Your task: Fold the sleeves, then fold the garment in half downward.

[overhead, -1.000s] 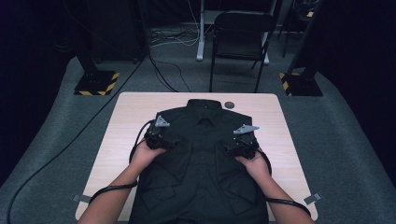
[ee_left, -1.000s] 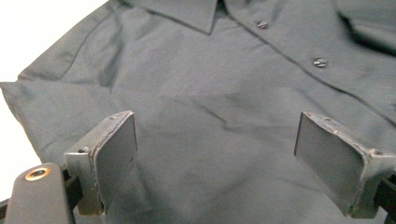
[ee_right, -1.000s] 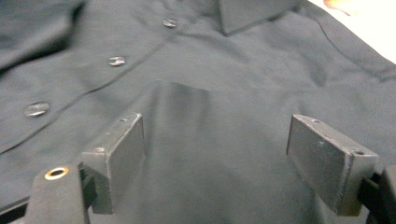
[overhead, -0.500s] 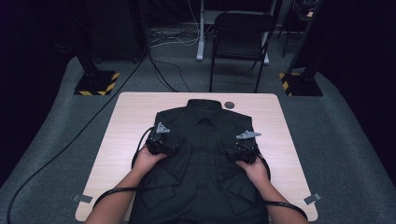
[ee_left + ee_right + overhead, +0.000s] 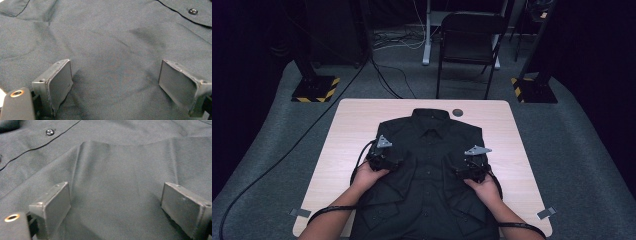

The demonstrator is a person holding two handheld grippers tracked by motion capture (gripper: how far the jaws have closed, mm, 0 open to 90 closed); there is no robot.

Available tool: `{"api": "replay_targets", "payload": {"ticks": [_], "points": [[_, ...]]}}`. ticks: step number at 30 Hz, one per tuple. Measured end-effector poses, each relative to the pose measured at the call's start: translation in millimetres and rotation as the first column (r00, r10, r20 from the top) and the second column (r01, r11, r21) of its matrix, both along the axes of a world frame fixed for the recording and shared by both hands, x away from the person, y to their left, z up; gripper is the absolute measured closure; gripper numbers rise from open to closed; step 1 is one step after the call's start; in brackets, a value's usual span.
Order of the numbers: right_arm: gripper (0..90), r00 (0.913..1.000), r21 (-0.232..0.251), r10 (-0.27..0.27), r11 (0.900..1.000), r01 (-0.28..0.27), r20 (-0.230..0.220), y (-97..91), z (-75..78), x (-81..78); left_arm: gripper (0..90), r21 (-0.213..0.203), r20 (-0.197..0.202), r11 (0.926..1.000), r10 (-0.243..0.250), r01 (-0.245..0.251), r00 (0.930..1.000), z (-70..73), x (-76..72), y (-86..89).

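Note:
A black button-up shirt [image 5: 432, 150] lies flat on the wooden table [image 5: 352, 125], collar at the far end, front side up. My left gripper [image 5: 388, 156] rests on the shirt's left chest area; its jaws stand wide apart on the dark cloth [image 5: 112, 50], with nothing between them. On the shirt's right side sits my right gripper [image 5: 469, 166], open too, its pads pressing down on the fabric [image 5: 117, 170]. A raised fold [image 5: 130, 145] runs across just ahead of it. Shirt buttons [image 5: 193, 11] [image 5: 50, 131] mark the placket.
A small dark round disc [image 5: 457, 112] lies on the table past the collar. A black chair [image 5: 469, 40] stands beyond the far edge. Yellow-and-black stand bases [image 5: 314, 89] sit on the floor at both sides. Bare wood shows left and right of the shirt.
Both grippers have slid toward me along the shirt, from the upper chest down to mid-chest. The jaws stay apart.

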State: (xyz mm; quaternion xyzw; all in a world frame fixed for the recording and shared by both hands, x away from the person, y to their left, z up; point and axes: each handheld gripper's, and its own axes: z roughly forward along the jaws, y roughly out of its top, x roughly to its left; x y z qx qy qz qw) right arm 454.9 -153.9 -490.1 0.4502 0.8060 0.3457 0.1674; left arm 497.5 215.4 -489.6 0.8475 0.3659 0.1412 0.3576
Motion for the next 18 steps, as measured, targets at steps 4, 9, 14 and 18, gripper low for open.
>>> {"api": "replay_targets", "payload": {"ticks": [4,9,14,18], "points": [[3.9,0.9998,-0.003,0.017,0.9999,-0.017,-0.01,0.9,-0.2,-3.1,11.4,0.001,0.0,1.0,-0.004,0.004,1.0,0.2,-4.1,0.6],[1.7,0.9992,-0.009,0.035,0.9993,-0.035,-0.018,1.7,-0.1,-5.2,11.3,0.0,0.0,1.0,-0.004,0.004,1.0,0.3,-8.9,1.4],[1.4,0.9993,-0.012,0.036,0.9993,-0.036,-0.013,2.6,-0.4,-10.4,11.1,0.0,-0.001,1.0,-0.006,0.006,1.0,0.3,-12.0,1.5],[1.3,0.9991,-0.018,0.033,0.9993,-0.034,-0.025,3.7,0.6,-9.3,10.7,0.0,-0.004,1.0,-0.01,0.01,0.9999,0.4,-11.5,1.6]]}}
